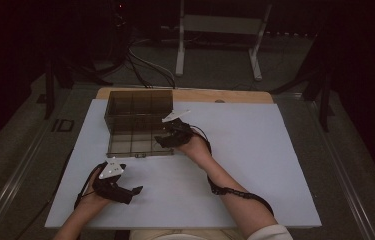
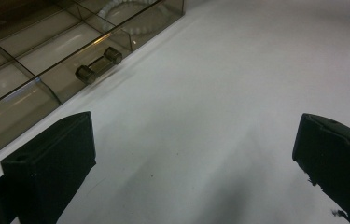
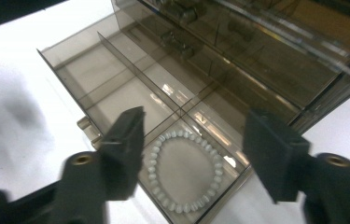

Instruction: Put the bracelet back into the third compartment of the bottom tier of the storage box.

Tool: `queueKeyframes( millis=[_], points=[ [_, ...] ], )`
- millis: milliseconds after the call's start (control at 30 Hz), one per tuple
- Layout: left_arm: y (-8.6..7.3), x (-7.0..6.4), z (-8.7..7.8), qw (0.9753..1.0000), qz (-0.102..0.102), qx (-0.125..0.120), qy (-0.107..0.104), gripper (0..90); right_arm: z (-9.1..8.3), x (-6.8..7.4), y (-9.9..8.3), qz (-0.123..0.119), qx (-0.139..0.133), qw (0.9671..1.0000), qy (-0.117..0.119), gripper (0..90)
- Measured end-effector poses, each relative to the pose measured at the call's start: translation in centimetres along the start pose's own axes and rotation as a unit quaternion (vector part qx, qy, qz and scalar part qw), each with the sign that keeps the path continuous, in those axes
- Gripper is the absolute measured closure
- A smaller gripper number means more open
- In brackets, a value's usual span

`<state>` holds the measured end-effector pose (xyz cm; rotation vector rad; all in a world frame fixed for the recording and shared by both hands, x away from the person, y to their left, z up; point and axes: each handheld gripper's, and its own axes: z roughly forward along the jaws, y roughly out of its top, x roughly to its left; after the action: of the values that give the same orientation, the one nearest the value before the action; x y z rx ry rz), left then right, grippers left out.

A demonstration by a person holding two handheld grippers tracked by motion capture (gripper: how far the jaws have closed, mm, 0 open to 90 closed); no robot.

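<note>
Your right gripper (image 1: 164, 140) hangs over the near right corner of the pulled-out drawer (image 1: 125, 142) of the smoky clear organiser box (image 1: 137, 107), its jaws spread wide with nothing between them. In the right gripper view the white bead bracelet (image 3: 186, 176) lies flat in the drawer's near right compartment, right below the gap between the jaws, ringed by the low dividers and the drawer's front wall; the neighbouring compartments are bare. Your left gripper (image 1: 134, 192) rests low over the white tabletop (image 1: 255, 165) at the near left, well apart from the drawer, jaws also spread and holding nothing. The left gripper view shows the drawer's front edge with its small handle (image 2: 99, 67) to the far left. Open table runs to the right of the box and along the near edge.
</note>
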<state>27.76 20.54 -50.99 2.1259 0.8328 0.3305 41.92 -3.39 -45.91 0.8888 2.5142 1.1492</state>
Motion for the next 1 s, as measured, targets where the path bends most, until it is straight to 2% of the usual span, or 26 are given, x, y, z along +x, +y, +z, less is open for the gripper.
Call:
queueKeyframes(
  millis=[67, 233, 267, 433, 633, 1000],
  points=[
    [0.0, 0.0, 0.0, 1.0000, 0.000, -0.001, 0.001, 0.7, -0.5, 0.0, 0.2, -0.001, -0.007, 0.9999, -0.010, 29.4],
    [0.0, 0.0, 0.1, 1.0000, -0.001, 0.001, -0.001, 0.7, -1.8, -0.3, 0.6, 0.006, -0.019, 0.9997, -0.012, 19.1],
    [0.0, 0.0, 0.1, 1.0000, 0.000, 0.002, 0.000, 0.7, -2.1, -0.4, 0.6, 0.005, -0.018, 0.9998, -0.004, 12.9],
    [0.0, 0.0, 0.0, 1.0000, -0.002, -0.002, 0.000, 0.7, -3.3, -0.8, 0.6, 0.009, -0.022, 0.9997, 0.008, 2.6],
    [0.0, 0.0, 0.0, 1.0000, -0.002, 0.000, -0.001, 0.7, -4.7, -1.4, 0.2, 0.010, -0.022, 0.9997, 0.000, 2.6],
    [0.1, 0.0, 0.0, 1.0000, -0.002, -0.001, 0.000, 0.7, -7.3, -3.1, -1.3, 0.015, -0.026, 0.9991, -0.030, 1.2]
  ],
)
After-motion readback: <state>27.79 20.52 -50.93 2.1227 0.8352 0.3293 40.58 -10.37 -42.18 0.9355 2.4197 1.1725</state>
